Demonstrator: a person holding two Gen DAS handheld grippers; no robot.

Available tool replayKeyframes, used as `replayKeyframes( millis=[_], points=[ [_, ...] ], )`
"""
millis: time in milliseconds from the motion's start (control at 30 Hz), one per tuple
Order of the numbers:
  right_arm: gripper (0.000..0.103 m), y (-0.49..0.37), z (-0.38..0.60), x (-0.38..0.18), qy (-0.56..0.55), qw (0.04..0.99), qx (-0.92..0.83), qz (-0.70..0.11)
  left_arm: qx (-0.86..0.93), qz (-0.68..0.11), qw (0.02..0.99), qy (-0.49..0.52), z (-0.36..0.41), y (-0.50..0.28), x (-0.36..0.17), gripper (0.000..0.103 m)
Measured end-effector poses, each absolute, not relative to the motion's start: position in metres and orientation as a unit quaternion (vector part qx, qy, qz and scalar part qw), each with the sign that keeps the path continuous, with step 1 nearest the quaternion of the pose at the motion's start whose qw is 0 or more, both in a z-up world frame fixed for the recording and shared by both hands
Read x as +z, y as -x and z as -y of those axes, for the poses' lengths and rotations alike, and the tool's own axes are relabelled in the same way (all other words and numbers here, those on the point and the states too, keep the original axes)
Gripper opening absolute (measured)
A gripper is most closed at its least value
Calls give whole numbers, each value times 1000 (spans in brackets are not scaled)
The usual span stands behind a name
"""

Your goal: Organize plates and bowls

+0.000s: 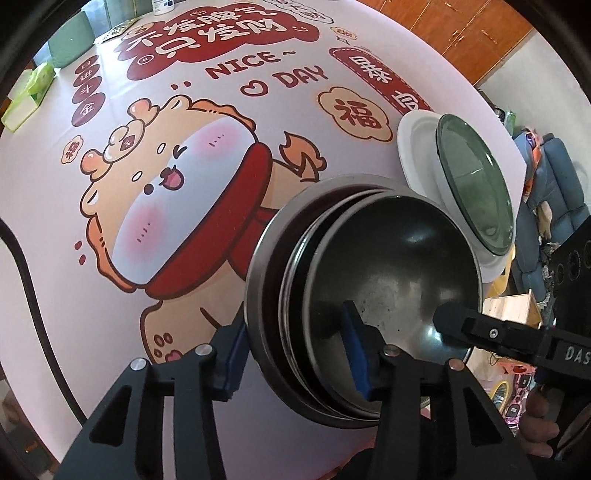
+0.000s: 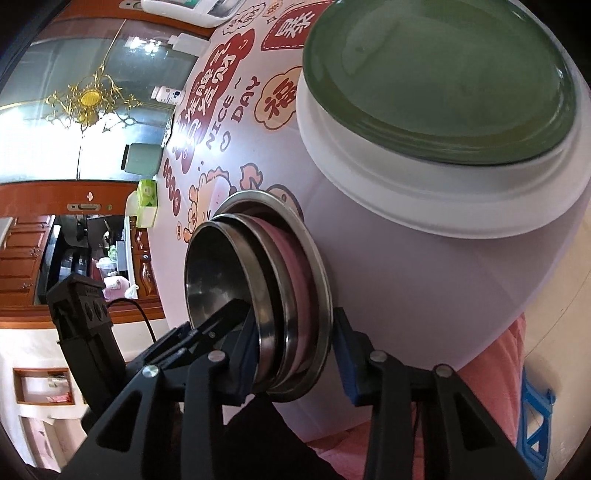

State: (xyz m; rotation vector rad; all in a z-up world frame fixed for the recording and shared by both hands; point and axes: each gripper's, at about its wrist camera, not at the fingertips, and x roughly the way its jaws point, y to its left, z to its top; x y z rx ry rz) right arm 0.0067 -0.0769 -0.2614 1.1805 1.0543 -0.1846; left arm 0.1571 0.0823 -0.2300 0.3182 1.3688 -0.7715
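Note:
A stack of steel bowls [image 1: 388,273] sits on the printed tablecloth near the table's near edge; a pink layer shows between the bowls in the right wrist view [image 2: 295,280]. My left gripper [image 1: 295,350] is open and straddles the stack's rim, one blue pad outside and one inside the top bowl. My right gripper [image 2: 291,354] is open and also straddles the rim; its finger shows inside the bowl in the left wrist view [image 1: 461,321]. Beyond the stack a green glass plate [image 1: 476,184] lies on a white plate [image 1: 417,147].
The tablecloth [image 1: 184,166] carries a cartoon print. Green tissue boxes [image 1: 29,92] and a white bottle [image 2: 168,94] stand at the far side. A blue sofa [image 1: 546,192] and wooden cabinets [image 1: 461,33] lie beyond the table edge.

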Motion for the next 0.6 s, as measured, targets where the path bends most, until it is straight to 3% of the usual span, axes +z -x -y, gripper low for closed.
replayKeyframes(
  millis=[600],
  points=[
    [28, -8, 90, -234, -488, 744, -66, -452, -372, -561, 733, -97, -88, -151, -195, 41]
  ],
)
